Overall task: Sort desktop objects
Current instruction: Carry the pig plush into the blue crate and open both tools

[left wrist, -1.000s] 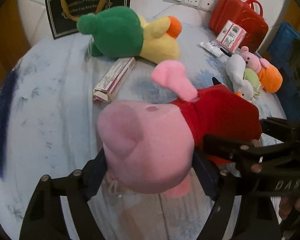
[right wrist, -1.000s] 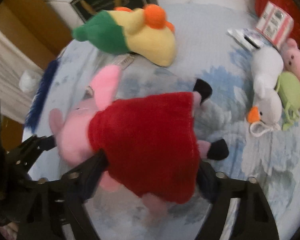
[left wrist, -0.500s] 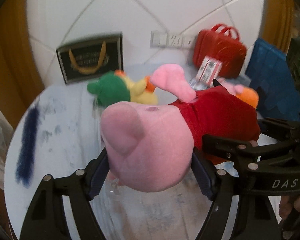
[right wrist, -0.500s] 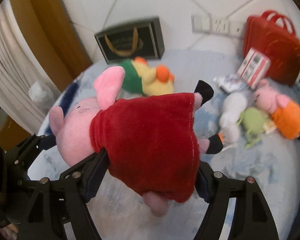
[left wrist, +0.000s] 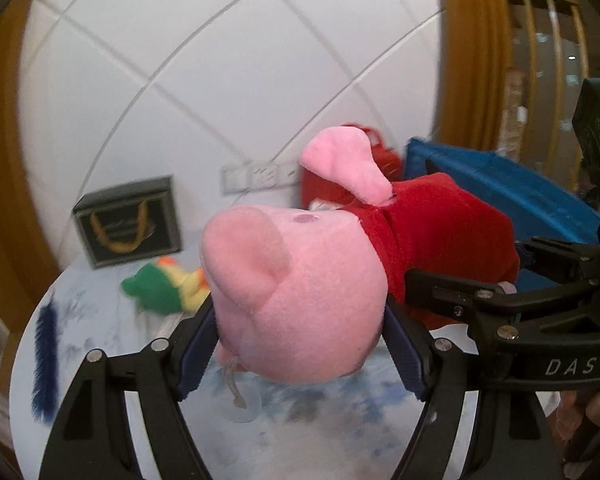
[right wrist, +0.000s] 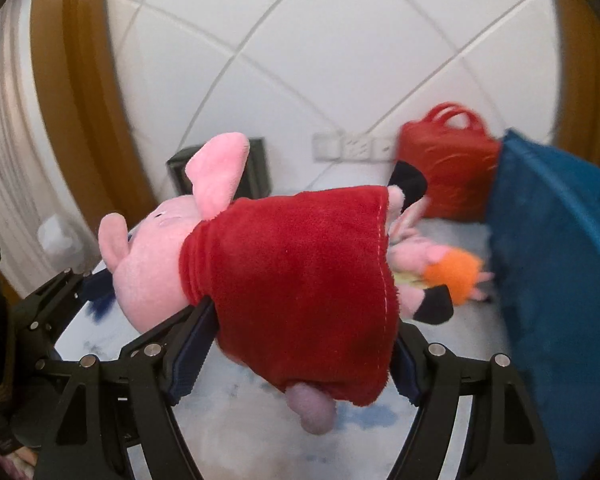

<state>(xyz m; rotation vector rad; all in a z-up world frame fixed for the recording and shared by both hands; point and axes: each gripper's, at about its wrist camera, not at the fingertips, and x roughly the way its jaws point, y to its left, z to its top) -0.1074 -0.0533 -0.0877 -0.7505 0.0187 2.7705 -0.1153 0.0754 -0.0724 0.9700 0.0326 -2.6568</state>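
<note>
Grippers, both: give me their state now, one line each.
Left gripper: shut on the pig plush, at its pink head.
Right gripper: shut on the same plush, at its red dress.

Pink pig plush (left wrist: 300, 292), red dress, held sideways

plush toys: three, namely one pig in a red dress (left wrist: 300, 292), one green and yellow toy (left wrist: 160, 286), one small pig in orange (right wrist: 444, 266). red bag (right wrist: 448, 168): one. blue crate (right wrist: 560, 280): one.
</note>
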